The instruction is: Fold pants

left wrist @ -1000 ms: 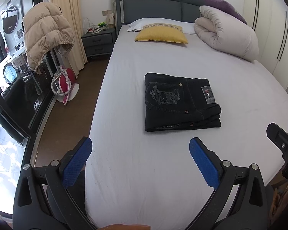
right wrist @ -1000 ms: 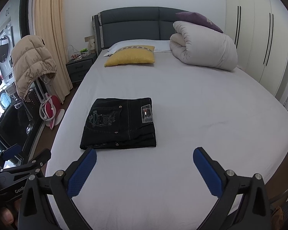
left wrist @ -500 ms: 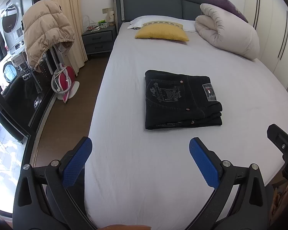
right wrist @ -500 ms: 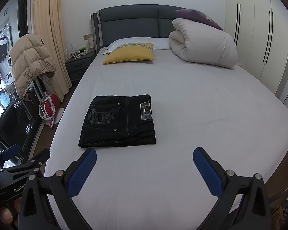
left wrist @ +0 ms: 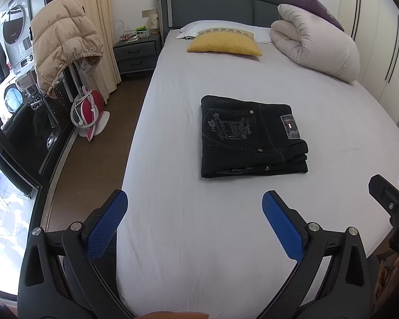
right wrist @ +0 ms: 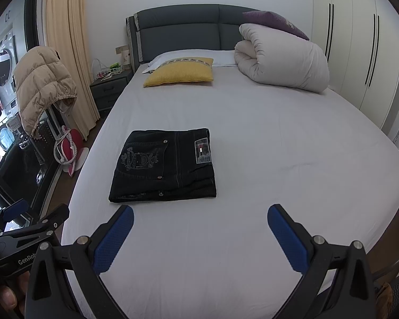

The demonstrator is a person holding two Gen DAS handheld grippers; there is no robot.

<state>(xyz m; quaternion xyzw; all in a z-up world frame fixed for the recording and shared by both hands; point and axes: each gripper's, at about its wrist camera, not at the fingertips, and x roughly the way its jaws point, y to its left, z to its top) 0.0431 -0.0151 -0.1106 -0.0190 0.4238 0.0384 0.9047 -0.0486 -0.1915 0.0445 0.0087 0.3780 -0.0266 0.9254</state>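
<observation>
Left hand-held gripper (left wrist: 194, 212) with blue pads wide open and holding nothing, right hand-held gripper (right wrist: 200, 226) equally wide and empty, both apart from folded black denim pants (left wrist: 250, 137) lying on white-sheeted bed (left wrist: 199, 239)

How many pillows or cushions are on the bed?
3: a yellow cushion near the headboard, a white pillow behind it, and a purple cushion atop the rolled duvet. More may be hidden behind the duvet.
</observation>
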